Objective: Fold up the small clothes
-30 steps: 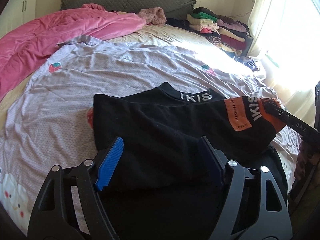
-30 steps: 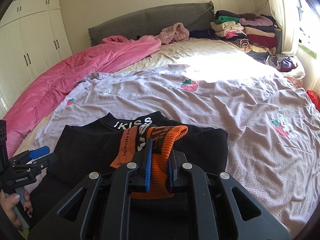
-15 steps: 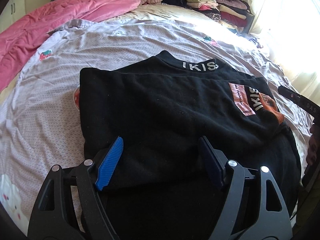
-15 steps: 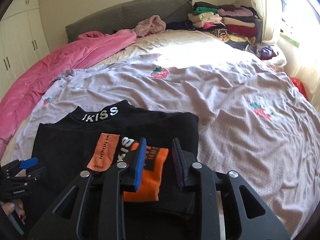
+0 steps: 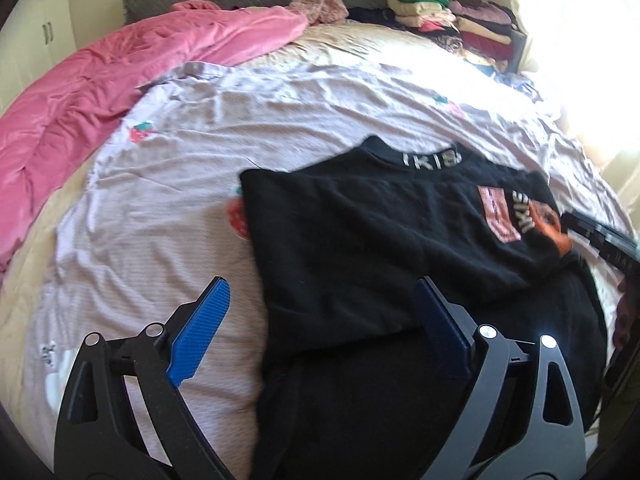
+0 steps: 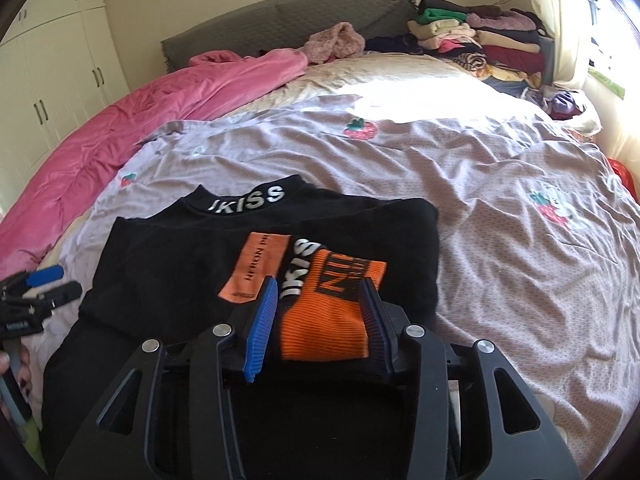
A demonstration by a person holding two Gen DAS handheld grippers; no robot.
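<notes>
Bedroom, lilac strawberry bedsheet (image 6: 500, 184). Black sweater (image 6: 192, 256) lies at bed's near edge, sleeve folded across. Right gripper (image 6: 320, 316) just released the orange cuff (image 6: 332, 320), fingers now spread; left gripper (image 5: 320, 332) released too, shifted off the sweater's left edge. Sleeve fold looks done.

bed (image 6: 500, 168) with lilac strawberry sheet | grey headboard (image 6: 288, 16) at far end | cream wardrobe (image 6: 52, 72) on left | bright window (image 6: 600, 40) on right, sunlight across bed
</notes>
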